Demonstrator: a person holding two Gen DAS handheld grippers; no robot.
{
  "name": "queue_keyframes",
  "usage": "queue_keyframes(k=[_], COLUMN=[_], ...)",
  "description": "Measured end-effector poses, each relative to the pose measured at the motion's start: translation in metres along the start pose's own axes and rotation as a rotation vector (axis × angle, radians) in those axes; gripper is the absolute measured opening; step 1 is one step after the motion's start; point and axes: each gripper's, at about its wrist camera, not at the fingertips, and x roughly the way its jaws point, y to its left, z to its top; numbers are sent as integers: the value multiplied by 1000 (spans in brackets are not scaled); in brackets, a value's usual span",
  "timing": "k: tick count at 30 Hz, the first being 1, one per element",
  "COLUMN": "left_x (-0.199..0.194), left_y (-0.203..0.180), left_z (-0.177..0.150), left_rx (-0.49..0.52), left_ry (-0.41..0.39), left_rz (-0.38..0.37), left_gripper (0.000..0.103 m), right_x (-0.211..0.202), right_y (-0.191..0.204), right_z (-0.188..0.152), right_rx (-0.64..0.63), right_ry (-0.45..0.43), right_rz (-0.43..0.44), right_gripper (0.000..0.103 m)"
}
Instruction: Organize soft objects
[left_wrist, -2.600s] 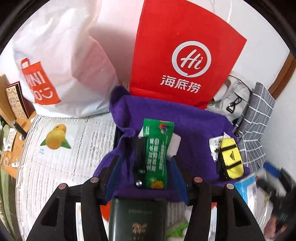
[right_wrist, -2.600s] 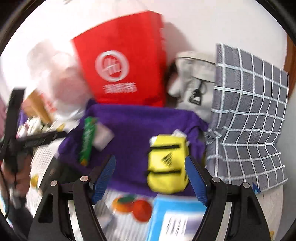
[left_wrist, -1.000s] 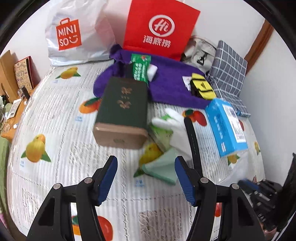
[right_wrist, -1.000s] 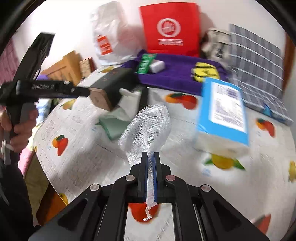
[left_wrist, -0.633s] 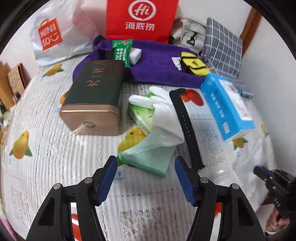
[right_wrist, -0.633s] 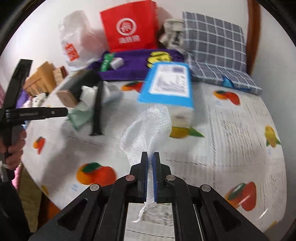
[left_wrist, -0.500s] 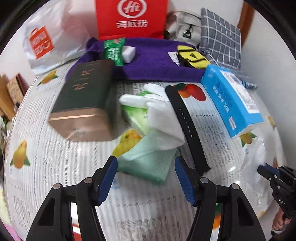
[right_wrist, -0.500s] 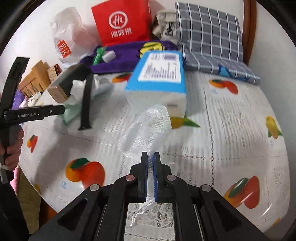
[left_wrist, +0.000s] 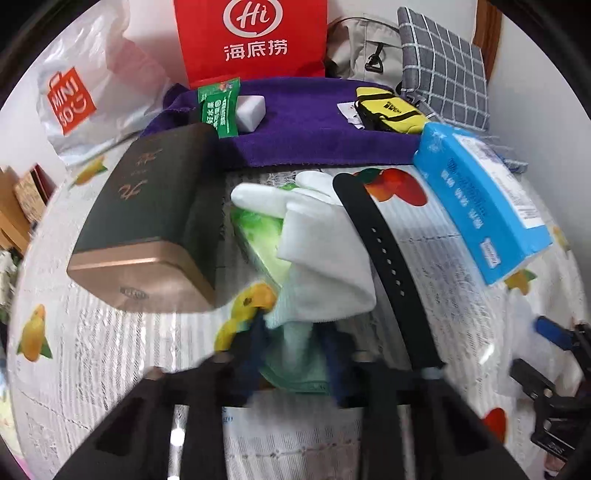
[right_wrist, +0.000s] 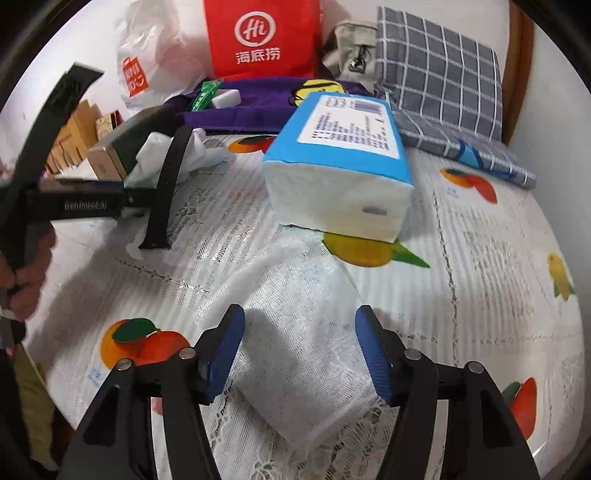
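Left wrist view shows the desk (left_wrist: 92, 369) under a lace cover with fruit prints, crowded toward the back. A red bag (left_wrist: 251, 40) and a white bag (left_wrist: 85, 85) stand against the wall, with a grey checked cloth (left_wrist: 443, 62) to their right. In front of them lies a purple towel (left_wrist: 314, 133) carrying a green packet (left_wrist: 218, 107), a white block (left_wrist: 251, 112) and a small yellow pouch (left_wrist: 388, 110). Nearer, a dark green box (left_wrist: 147, 221) with a gold end lies left of a white glove (left_wrist: 317, 240); a black strap (left_wrist: 384, 258) runs along the glove's right side, and a blue tissue pack (left_wrist: 480, 206) lies further right.

The left claw (left_wrist: 295, 354) has just closed — its blue pads pinch a pale green cloth (left_wrist: 295, 369) whose far edge sits under the glove's cuff.

Right wrist view: the right claw (right_wrist: 299, 343) has just opened, its pads standing wide on either side of a white mesh cloth (right_wrist: 303, 332) without touching it. The mesh lies flat on the desk, just in front of the tissue pack. At the left edge, a hand (right_wrist: 26, 266) grips the other claw's handle.
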Motion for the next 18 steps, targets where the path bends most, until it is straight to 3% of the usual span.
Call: queue_keyframes(k=[2, 6, 11, 18], left_x=[-6, -23, -49, -73], left_y=[6, 12, 19, 35], left_z=[-3, -13, -24, -35], left_rx=[-24, -46, -78, -127], left_ry=[5, -18, -56, -89], left_rz=[-64, -88, -121, -122], left_gripper=[13, 13, 13, 13], right_x=[-1, -6, -13, -37], right_y=[-2, -12, -15, -6], right_z=[0, -1, -2, 2], right_rx=[17, 47, 66, 62], right_ry=[-5, -2, 6, -38], right_rz=[-5, -7, 1, 14], right_gripper=[54, 12, 4, 4])
